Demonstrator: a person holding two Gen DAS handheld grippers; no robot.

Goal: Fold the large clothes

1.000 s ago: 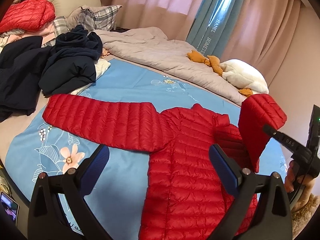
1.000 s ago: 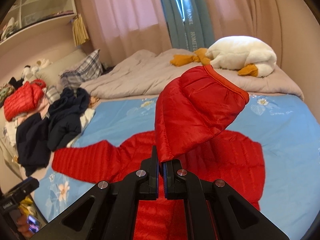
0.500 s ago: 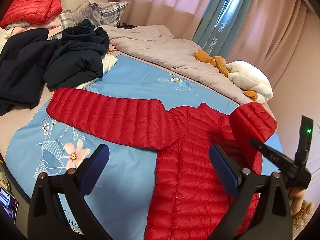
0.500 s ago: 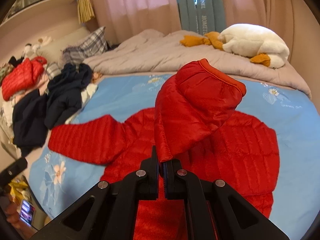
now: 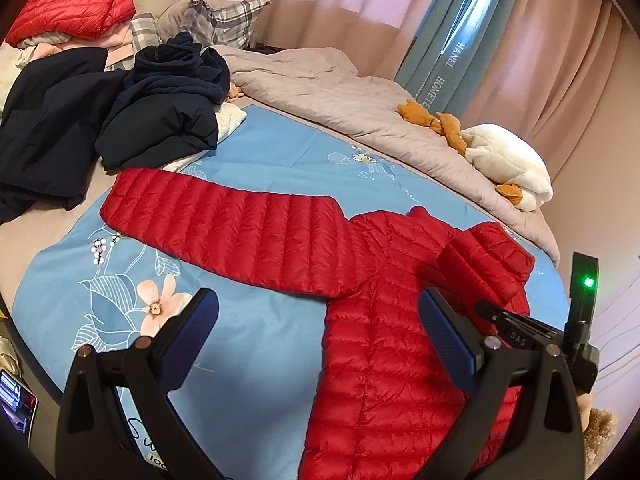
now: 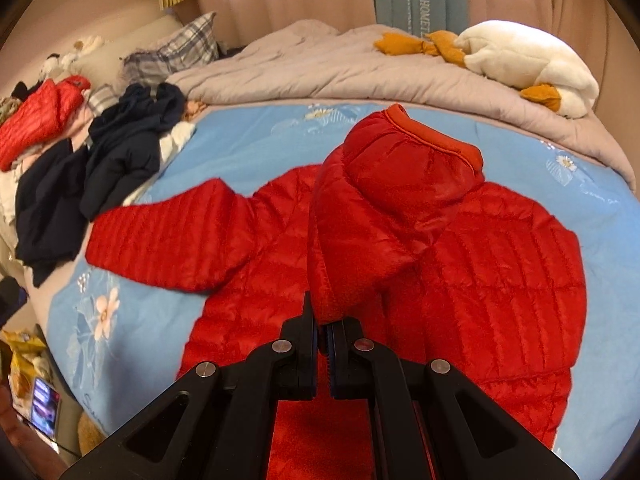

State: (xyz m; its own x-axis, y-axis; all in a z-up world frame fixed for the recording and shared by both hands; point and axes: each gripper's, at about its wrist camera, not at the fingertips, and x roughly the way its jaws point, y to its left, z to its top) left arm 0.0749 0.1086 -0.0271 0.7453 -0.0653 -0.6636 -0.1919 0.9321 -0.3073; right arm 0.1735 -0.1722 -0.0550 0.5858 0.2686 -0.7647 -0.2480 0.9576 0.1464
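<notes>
One red down jacket (image 5: 372,320) on your blue floral sheet (image 5: 260,152): your right gripper (image 6: 325,320) clamps its raised sleeve (image 6: 384,208); your left gripper (image 5: 320,328) spread wide, empty.

A blue bedsheet (image 5: 280,168) printed with pale flowers covers the near part of the bed. Beyond it, along the far side, a grey quilt (image 5: 340,104) lies rumpled, and a white plush goose (image 5: 508,160) with orange feet rests on its right end. At the far left, a heap of dark navy clothes (image 5: 160,116) sits partly on the sheet's edge, with a folded red padded garment (image 5: 76,4) on a stack behind it and a plaid pillow (image 5: 224,16) just beside. Pink curtains (image 5: 328,12) and a blue curtain (image 5: 452,32) with white lettering hang behind the bed. A lit phone screen (image 5: 16,400) shows at the near left edge.
</notes>
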